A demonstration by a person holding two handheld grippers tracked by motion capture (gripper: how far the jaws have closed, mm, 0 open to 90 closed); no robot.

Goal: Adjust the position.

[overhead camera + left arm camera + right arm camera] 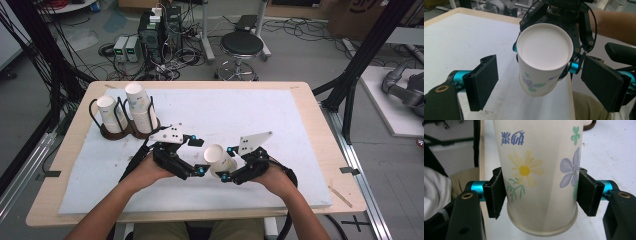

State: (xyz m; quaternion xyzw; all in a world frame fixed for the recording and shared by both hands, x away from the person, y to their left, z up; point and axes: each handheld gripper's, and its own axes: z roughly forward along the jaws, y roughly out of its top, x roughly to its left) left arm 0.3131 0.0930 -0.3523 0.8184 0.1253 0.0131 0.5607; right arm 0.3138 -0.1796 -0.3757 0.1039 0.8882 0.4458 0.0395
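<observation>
A white paper cup [220,160] printed with flowers hangs above the white mat, tilted, near the table's front middle. My right gripper [227,163] is shut on it: in the right gripper view both black pads [496,195] press the cup's wall [539,165] from either side, midway at the right gripper [540,195]. My left gripper [198,156] stands open just left of the cup. In the left gripper view the cup's round white end [544,48] faces the camera, and the left gripper [544,85] has its jaws wide on either side, clear of the cup.
At the back left of the mat [260,115], two dark wire holders [127,131] carry stacks of paper cups [140,106]. The table's wooden edge [320,125] frames the mat. A stool [242,46] and cabling stand on the floor beyond.
</observation>
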